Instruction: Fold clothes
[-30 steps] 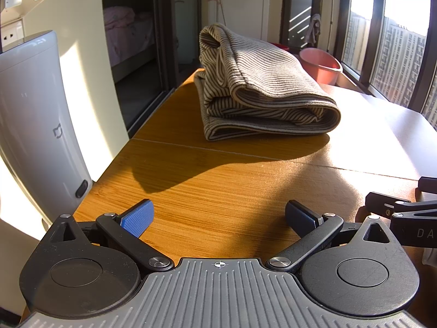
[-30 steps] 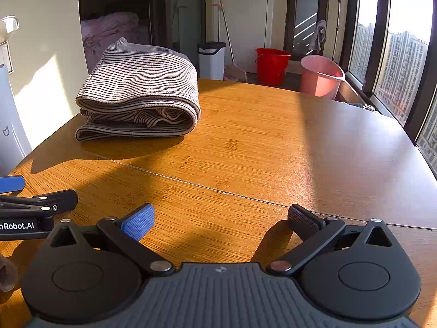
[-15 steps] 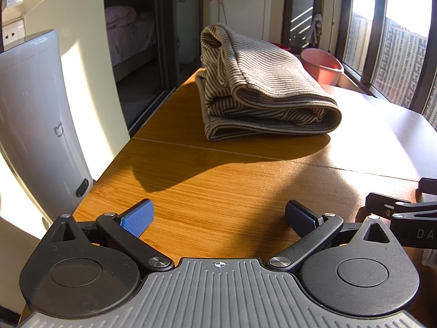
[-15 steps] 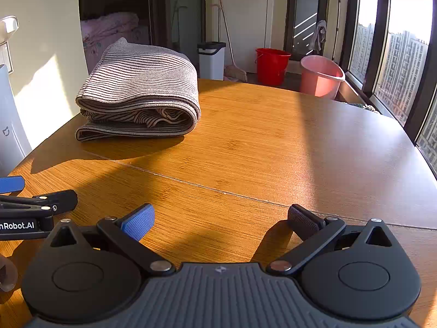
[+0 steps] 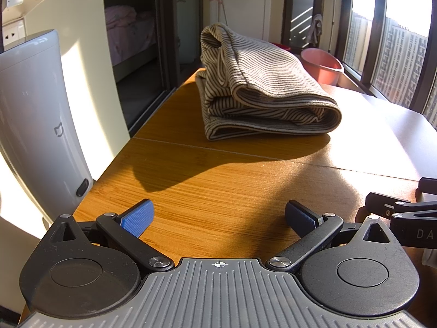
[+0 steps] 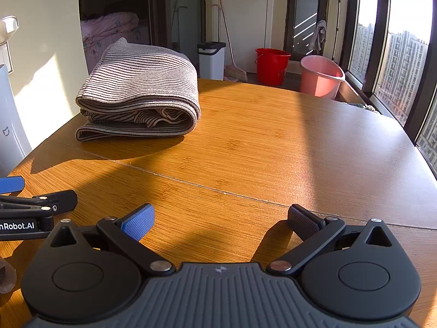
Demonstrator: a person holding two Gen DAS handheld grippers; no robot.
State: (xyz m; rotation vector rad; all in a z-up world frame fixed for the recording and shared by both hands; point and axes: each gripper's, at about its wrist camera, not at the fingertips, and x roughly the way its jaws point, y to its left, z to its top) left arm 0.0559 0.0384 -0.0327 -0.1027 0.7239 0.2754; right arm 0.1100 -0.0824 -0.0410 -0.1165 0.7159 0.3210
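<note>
A striped beige garment [image 5: 262, 95] lies folded in a thick stack on the far left part of the wooden table [image 5: 218, 191]; it also shows in the right wrist view [image 6: 139, 93]. My left gripper [image 5: 218, 214] is open and empty, low over the near table edge, well short of the garment. My right gripper [image 6: 220, 218] is open and empty, beside the left one, over the near part of the table [image 6: 273, 150]. Each gripper shows at the edge of the other's view.
A white appliance [image 5: 35, 125] stands off the table's left edge. A pink tub [image 6: 321, 79], a red bucket [image 6: 271, 65], a bin [image 6: 211, 60] and a broom stand on the floor beyond the table. Windows run along the right.
</note>
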